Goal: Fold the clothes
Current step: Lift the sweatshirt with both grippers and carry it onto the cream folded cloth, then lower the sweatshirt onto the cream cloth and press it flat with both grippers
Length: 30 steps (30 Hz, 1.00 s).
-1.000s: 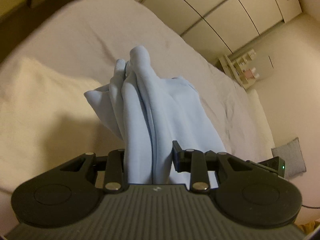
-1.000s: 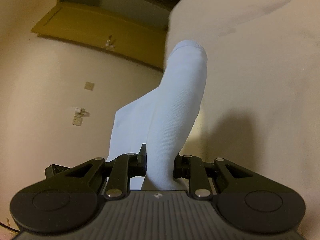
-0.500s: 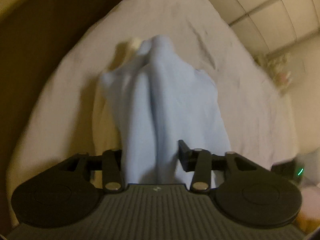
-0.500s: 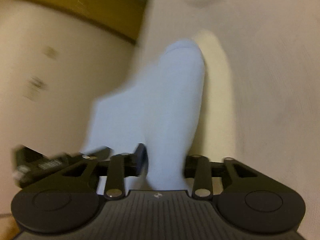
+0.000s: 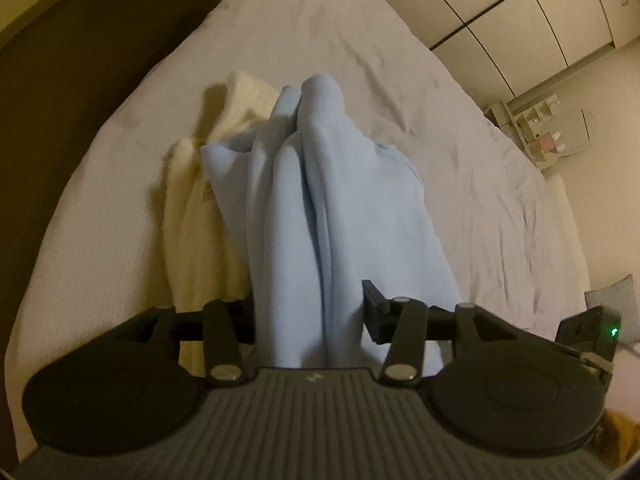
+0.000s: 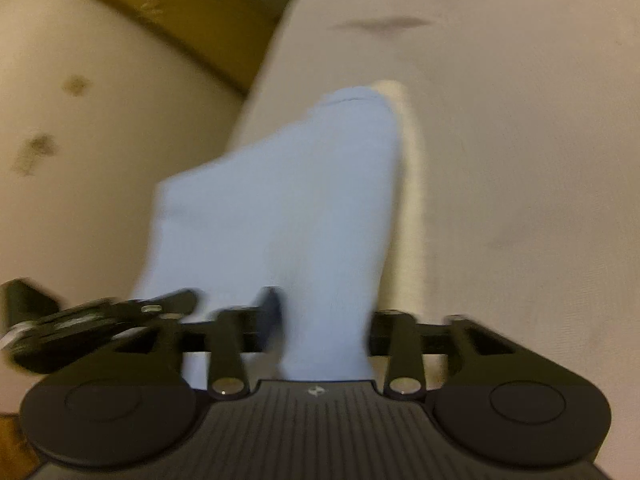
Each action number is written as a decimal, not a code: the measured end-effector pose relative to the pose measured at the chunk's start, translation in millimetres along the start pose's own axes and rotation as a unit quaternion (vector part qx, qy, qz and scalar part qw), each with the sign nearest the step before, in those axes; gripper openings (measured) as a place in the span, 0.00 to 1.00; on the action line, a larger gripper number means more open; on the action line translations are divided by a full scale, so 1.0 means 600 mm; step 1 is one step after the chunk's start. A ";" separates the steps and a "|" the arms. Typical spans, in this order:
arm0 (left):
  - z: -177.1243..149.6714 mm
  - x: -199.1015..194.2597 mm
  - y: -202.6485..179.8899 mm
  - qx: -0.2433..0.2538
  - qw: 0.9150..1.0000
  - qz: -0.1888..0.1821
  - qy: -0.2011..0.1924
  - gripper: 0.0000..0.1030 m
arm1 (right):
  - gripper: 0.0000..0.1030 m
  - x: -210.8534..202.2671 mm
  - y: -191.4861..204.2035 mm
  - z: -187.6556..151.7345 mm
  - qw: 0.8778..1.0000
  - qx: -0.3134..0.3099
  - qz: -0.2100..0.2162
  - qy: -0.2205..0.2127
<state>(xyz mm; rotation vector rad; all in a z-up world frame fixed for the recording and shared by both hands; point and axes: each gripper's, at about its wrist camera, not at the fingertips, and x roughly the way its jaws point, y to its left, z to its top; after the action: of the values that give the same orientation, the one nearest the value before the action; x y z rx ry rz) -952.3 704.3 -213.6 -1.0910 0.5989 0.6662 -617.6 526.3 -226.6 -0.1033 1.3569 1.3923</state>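
Observation:
A light blue garment (image 5: 328,200) hangs bunched in long folds above a white bed (image 5: 460,160). My left gripper (image 5: 308,316) is shut on its near end, and the cloth runs forward from between the fingers. My right gripper (image 6: 324,320) is shut on another part of the same blue garment (image 6: 288,216), seen blurred. A cream-coloured garment (image 5: 204,216) lies on the bed under and to the left of the blue one; a strip of it shows in the right wrist view (image 6: 408,184). The other gripper's body shows at the edge of each view.
Wardrobe doors (image 5: 500,12) line the far wall. A small white shelf unit (image 5: 536,128) stands at the right beyond the bed. A grey cushion (image 5: 612,304) lies at the right edge. Dark floor (image 5: 60,80) is to the left of the bed.
Both grippers have swung with the blue garment so the views now look more down onto the bed. The cream garment has come into view beneath the blue one. Both grips are unchanged.

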 end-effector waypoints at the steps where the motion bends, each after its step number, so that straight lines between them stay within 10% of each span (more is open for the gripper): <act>1: -0.002 -0.012 -0.006 0.002 1.000 0.010 -0.006 0.43 | 0.60 -0.006 -0.004 -0.002 1.000 0.009 -0.009 -0.003; 11: -0.095 -0.185 -0.134 0.148 0.975 0.155 -0.064 0.17 | 0.47 -0.176 0.079 -0.084 0.981 -0.169 -0.090 -0.037; 24: -0.158 -0.072 -0.064 0.162 0.959 0.230 -0.028 0.24 | 0.40 0.023 0.151 -0.160 0.929 -0.338 -0.143 0.034; 30: -0.140 -0.136 -0.095 0.160 0.959 0.231 -0.044 0.17 | 0.40 -0.034 0.158 -0.133 0.949 -0.295 -0.108 0.021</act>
<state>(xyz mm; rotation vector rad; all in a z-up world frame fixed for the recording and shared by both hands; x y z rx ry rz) -973.6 593.0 -149.5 -0.6144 0.8627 0.9773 -725.7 483.5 -178.7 -0.6611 0.8892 1.5702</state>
